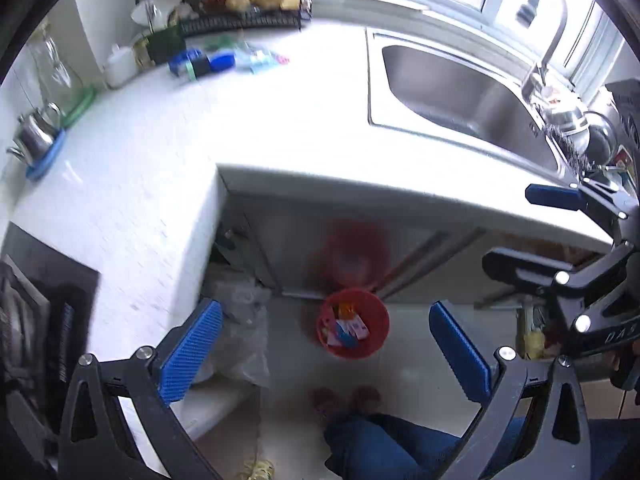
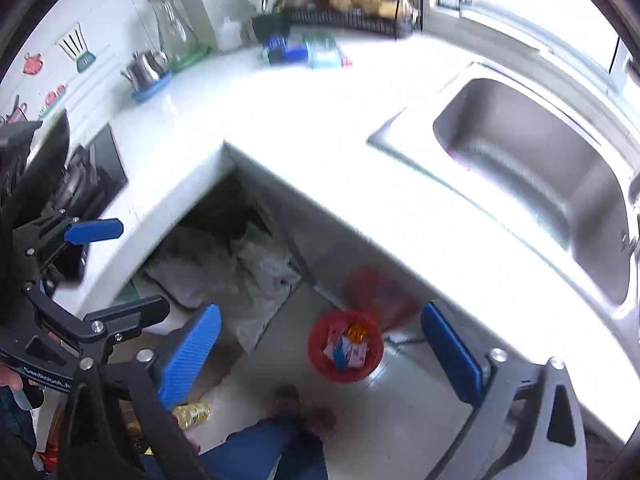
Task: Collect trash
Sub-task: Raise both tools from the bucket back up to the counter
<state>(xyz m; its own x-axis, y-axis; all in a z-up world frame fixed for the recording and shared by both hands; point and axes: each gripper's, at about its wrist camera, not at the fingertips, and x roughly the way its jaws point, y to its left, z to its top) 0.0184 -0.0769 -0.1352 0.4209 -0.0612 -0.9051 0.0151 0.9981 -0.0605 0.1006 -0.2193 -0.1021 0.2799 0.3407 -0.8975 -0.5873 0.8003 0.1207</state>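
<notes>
A red bin (image 1: 354, 330) stands on the floor below the white L-shaped counter (image 1: 248, 120) and holds several colourful wrappers; it also shows in the right wrist view (image 2: 345, 346). More coloured packets (image 1: 240, 58) lie at the back of the counter, also in the right wrist view (image 2: 308, 53). My left gripper (image 1: 326, 354) is open and empty, high above the bin. My right gripper (image 2: 320, 356) is open and empty, also above the bin. Each gripper shows at the edge of the other's view: the right gripper (image 1: 536, 232) and the left gripper (image 2: 120, 268).
A steel sink (image 1: 460, 92) with a tap (image 1: 548, 32) lies at the right. A kettle (image 1: 36, 136), glass jar (image 1: 52, 64), utensil holder and wire rack (image 1: 248, 4) stand along the back. A hob (image 2: 96, 172) is at left. Plastic bags (image 2: 248, 272) lie under the counter. The person's legs (image 1: 380, 444) are below.
</notes>
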